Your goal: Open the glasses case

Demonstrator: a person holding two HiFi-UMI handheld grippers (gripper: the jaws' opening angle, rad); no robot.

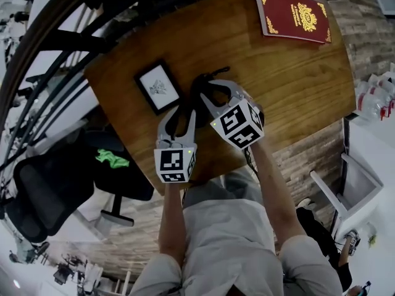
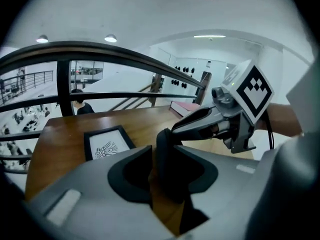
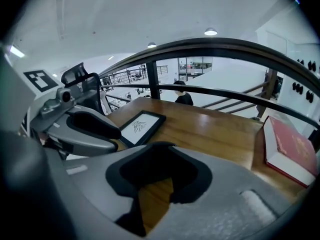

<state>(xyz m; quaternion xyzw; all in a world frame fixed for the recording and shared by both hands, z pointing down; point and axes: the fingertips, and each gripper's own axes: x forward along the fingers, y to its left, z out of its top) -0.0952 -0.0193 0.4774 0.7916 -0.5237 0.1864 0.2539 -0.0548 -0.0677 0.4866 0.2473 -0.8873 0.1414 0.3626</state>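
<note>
Both claws gripping black glasses case (image 1: 199, 97), which is sitting between them on counter (image 1: 290, 85). Left claw (image 2: 167, 159) pinching its thin edge, jaws partly closed. Right claw (image 3: 165, 161) clamping other part, jaws half closed. Case not looking open yet. Spreading the halves apart is remaining, I judge.

My bare forearms reach forward, side by side; left gripper (image 1: 179, 113) and right gripper (image 1: 213, 94) jaws pinch the glasses case (image 2: 167, 154).
</note>
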